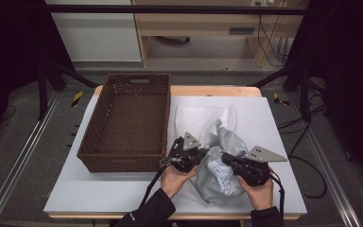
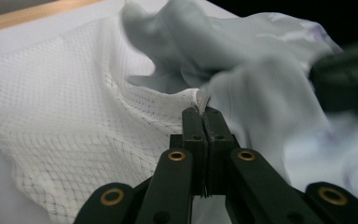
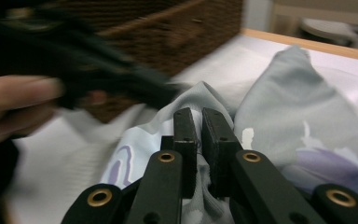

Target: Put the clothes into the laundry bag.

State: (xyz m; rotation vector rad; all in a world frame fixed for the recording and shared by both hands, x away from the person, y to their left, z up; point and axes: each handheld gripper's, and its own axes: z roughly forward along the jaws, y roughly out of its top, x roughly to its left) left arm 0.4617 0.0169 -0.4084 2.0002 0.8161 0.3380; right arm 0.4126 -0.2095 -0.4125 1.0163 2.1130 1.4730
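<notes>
Near the table's front edge, the left gripper [image 2: 201,111] pinched the white mesh bag's [image 2: 74,121] rim, while the right gripper [image 3: 201,116] clamped the grey garment [image 1: 220,172]. Risk: the thin mesh could slip free, so the bag's mouth might collapse before the garment got in.

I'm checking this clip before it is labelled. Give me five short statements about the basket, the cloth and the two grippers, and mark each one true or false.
1. The wicker basket has nothing in it. True.
2. The left gripper is shut on the edge of the white mesh bag. True.
3. The right gripper hangs open above the basket. False: its fingers are closed on the grey garment, beside the basket.
4. The grey garment lies folded flat. False: it is bunched up between the two grippers.
5. The basket stands right of the cloth in the high view. False: it stands left.
</notes>
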